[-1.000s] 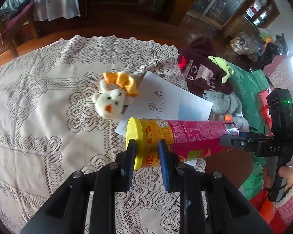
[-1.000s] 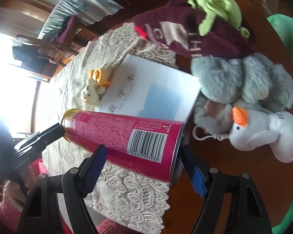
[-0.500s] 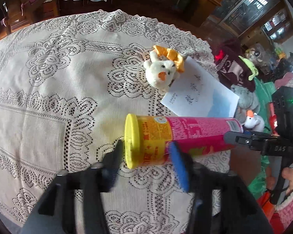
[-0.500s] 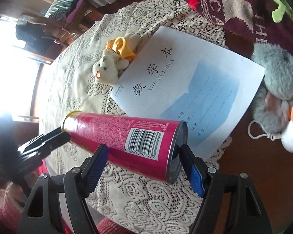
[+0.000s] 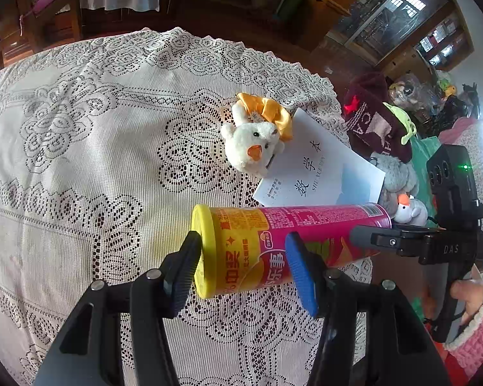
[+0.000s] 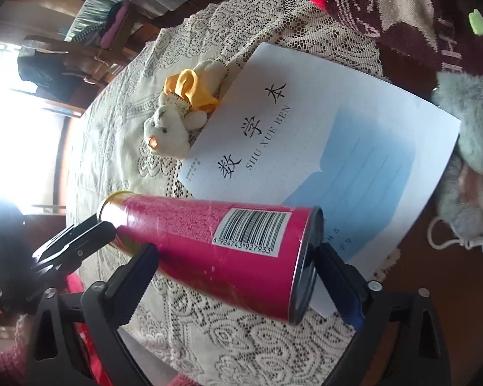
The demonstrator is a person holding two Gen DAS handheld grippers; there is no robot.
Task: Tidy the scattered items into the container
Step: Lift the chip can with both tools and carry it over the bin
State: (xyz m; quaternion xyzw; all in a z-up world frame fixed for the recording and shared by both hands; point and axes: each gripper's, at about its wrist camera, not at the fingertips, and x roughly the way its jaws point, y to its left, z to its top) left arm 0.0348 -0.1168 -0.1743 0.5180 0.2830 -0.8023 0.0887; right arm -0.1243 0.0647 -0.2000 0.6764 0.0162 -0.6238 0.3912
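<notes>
Since a second ago my left gripper [image 5: 241,268] has spread from a narrow gap to wide-apart jaws straddling the lid end of the chip can [image 5: 286,241], which lies on its side on the lace tablecloth [image 5: 80,160], its base end over the notebook [image 6: 306,128]. My right gripper [image 6: 238,273] is likewise spread, one finger beside the can's wall and one past its metal base; neither grips anything that I can confirm. I judge the risk to be rolling: a round can nudged by one pad before the other could run off toward the table edge or knock the small plush duck [image 5: 254,148] just beyond it. No container shows in either view, so I cannot say where the can should go. Beyond the notebook, the knitted hat [image 5: 373,128] and grey plush [image 5: 396,177] are partly cut off.
</notes>
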